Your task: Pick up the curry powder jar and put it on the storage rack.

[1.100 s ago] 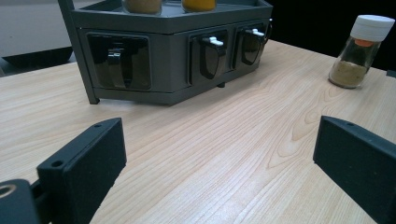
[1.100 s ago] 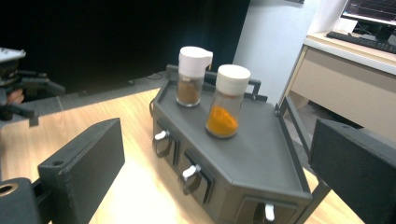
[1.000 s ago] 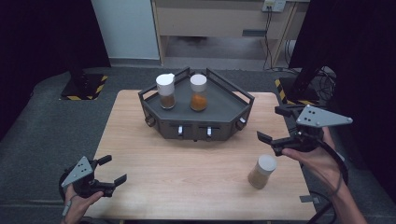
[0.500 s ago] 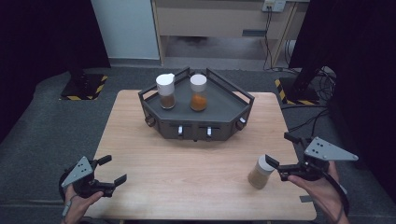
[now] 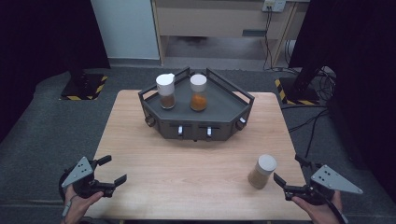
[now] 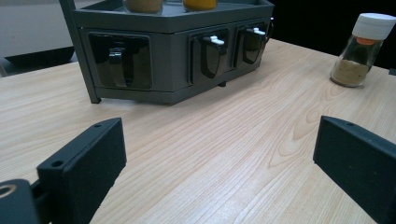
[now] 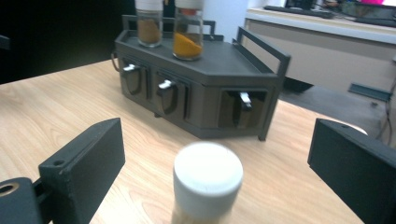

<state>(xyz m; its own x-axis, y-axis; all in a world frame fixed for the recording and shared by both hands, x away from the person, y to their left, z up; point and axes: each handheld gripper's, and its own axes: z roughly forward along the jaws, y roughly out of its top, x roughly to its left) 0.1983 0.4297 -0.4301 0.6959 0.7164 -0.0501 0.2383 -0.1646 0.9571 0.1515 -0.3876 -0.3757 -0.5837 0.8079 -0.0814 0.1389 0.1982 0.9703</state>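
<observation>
Low at the right of the high view, the right gripper (image 5: 286, 172) sits just beside a spice jar (image 5: 261, 171) with a white cap and pale brown powder, its jaws spread wide and pointing toward the jar without touching it. From the right gripper view that jar (image 7: 207, 182) stands upright, blurred, at the bottom centre between the two parted jaws, with clear gaps on both sides. At the lower left of the high view the left gripper (image 5: 108, 171) rests by the edge of the wooden table (image 5: 196, 158), jaws likewise apart and holding nothing. Toward the upper middle stands a dark grey spice rack (image 5: 196, 114) with drawers along its front; on top are a jar of brown spice (image 5: 166, 91) and, just to its right, a jar of orange spice (image 5: 198, 92).
</observation>
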